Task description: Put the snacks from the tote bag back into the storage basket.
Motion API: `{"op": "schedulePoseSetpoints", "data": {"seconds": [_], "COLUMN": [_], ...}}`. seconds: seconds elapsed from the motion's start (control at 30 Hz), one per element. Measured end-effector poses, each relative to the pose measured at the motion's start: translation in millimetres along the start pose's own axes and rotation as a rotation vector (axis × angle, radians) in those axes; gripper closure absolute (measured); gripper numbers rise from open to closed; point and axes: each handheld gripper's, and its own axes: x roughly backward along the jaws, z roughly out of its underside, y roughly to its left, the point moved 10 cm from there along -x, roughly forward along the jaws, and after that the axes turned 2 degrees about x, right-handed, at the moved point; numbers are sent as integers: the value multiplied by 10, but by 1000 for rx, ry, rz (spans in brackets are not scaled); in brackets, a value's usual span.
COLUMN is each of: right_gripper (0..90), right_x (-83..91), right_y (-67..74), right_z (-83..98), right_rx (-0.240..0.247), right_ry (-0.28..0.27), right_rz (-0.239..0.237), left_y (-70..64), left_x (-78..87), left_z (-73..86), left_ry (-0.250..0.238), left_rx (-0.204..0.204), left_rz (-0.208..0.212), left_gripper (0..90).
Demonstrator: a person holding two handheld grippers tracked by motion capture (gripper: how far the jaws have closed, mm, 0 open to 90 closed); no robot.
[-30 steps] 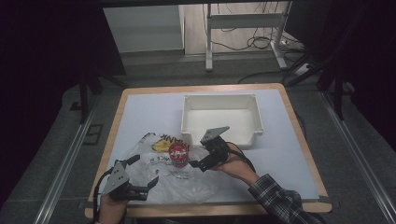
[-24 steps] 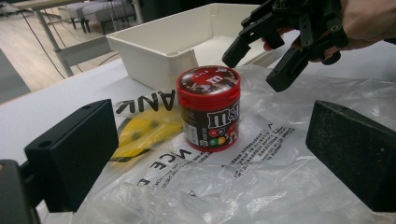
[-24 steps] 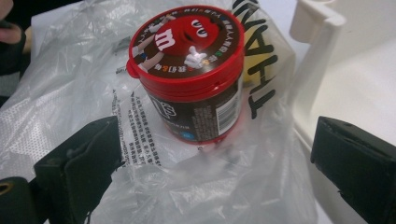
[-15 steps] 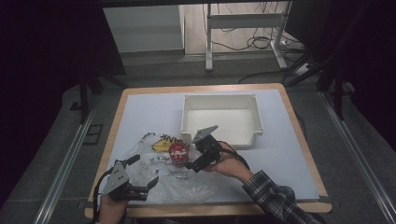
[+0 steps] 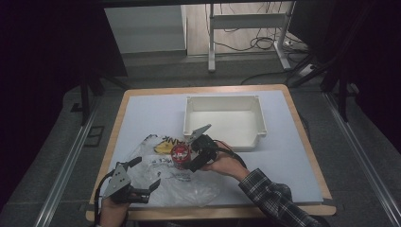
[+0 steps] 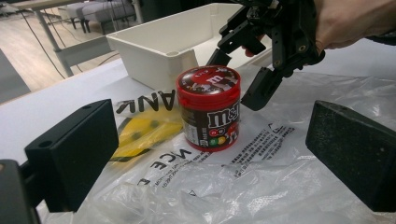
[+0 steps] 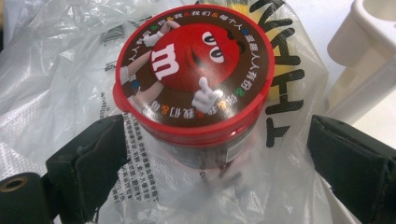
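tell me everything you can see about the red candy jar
The candy jar is a small round tub with a red lid showing a cartoon candy face and a dark printed label. It looks plastic, lid on, standing upright on a clear plastic bag near the white bin. The right hand-held gripper straddles it, jaws closing in, not yet clamped.

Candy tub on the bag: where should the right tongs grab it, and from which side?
Grip the candy tub on its round wall just under the red lid's rim, coming level from the bin side. It stands upright on the plastic bag; the right tongs, closing, already straddle it, one pad close, the other apart.
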Motion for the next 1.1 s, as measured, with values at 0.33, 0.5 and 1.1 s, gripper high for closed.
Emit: {"op": "schedulePoseSetpoints", "data": {"seconds": [0.33,0.5,1.1], "right_gripper": [125,148,158], "right_x": [-70,-121,-253], "right_y": [7,13,42], "right_z": [-50,-80,-163], "right_rx": [11,55,96], "right_ry": [53,80,139], "right_rz": [-16,-24,-24], "left_y": [1,0,-9], "left_x": [2,2,2], "left_z": [-2,-1,-3], "left_ry": [-1,0,-1], "left_rx": [-3,-4,-3], "left_rz": [1,2,7], "left_gripper": [25,25,26]}}
